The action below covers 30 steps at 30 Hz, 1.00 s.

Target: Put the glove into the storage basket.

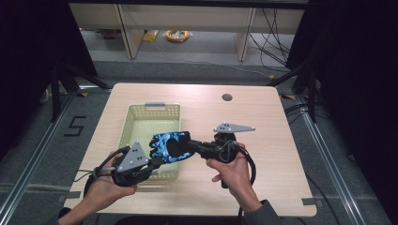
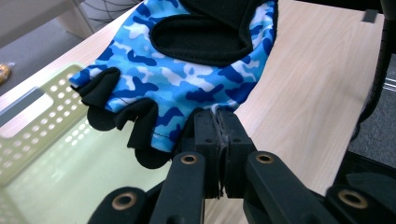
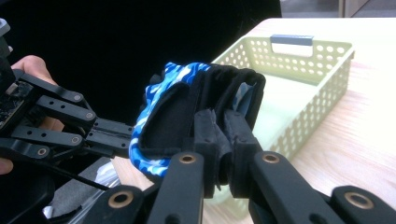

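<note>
A blue camouflage fingerless glove point(image 1: 169, 144) with black trim hangs in the air over the near right corner of the pale green basket point(image 1: 141, 117). My left gripper point(image 1: 157, 162) is shut on the glove's lower edge point(image 2: 205, 100), its pads point(image 2: 208, 135) pressed together on the fabric. My right gripper point(image 1: 187, 146) comes in from the right and is shut on the glove's black cuff point(image 3: 219, 93). The glove point(image 3: 159, 95) is stretched between the two grippers. In the right gripper view the left gripper's black linkage point(image 3: 70, 126) reaches the glove from the left.
The perforated basket point(image 2: 46, 121) with a grey handle point(image 1: 155, 105) stands on the light wooden table point(image 1: 263, 117), left of centre. A round cable hole point(image 1: 227, 97) sits near the far edge. Shelving legs and cables lie on the floor beyond.
</note>
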Each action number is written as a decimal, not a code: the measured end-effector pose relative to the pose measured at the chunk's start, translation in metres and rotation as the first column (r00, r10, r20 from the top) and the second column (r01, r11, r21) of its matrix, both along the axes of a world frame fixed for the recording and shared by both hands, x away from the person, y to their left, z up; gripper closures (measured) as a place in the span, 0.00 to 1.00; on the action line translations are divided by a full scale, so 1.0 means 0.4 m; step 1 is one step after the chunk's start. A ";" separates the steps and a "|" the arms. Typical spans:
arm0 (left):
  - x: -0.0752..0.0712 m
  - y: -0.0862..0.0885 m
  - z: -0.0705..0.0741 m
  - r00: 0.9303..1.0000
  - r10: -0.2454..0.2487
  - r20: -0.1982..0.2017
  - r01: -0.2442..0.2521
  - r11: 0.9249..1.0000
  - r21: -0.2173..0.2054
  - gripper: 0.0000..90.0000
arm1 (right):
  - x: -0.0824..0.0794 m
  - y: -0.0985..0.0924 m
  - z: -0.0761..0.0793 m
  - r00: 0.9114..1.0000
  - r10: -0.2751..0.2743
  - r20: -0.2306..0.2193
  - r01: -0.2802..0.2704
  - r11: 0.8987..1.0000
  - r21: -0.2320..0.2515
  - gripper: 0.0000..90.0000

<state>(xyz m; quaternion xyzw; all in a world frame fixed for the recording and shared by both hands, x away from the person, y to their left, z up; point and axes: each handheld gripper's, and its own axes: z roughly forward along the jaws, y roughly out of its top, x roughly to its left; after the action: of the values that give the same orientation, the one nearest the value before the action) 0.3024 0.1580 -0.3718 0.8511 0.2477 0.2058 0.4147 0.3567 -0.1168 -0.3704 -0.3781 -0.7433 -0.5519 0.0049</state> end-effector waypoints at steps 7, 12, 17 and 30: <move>0.028 0.049 -0.011 0.999 0.039 -0.032 -0.039 0.999 0.000 0.97 | 0.043 0.056 -0.015 1.000 0.015 -0.020 -0.016 1.000 -0.009 0.95; 0.047 0.079 -0.031 0.997 0.061 -0.047 -0.060 0.998 0.015 0.97 | 0.075 0.101 -0.031 0.998 0.025 -0.064 -0.026 0.999 -0.021 0.95; 0.068 0.113 -0.057 0.992 0.088 -0.085 -0.087 0.996 0.016 0.97 | 0.108 0.145 -0.056 0.997 0.042 -0.071 -0.045 0.998 -0.048 0.95; 0.119 0.179 -0.132 0.968 0.131 -0.214 -0.129 0.991 0.023 0.96 | 0.178 0.244 -0.132 0.985 0.038 -0.166 -0.059 0.990 -0.125 0.95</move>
<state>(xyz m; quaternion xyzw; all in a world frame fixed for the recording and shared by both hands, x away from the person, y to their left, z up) 0.3500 0.2296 -0.4246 0.8521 0.3453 0.1404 0.3675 0.4277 -0.0192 -0.4232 -0.4031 -0.7838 -0.4692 0.0547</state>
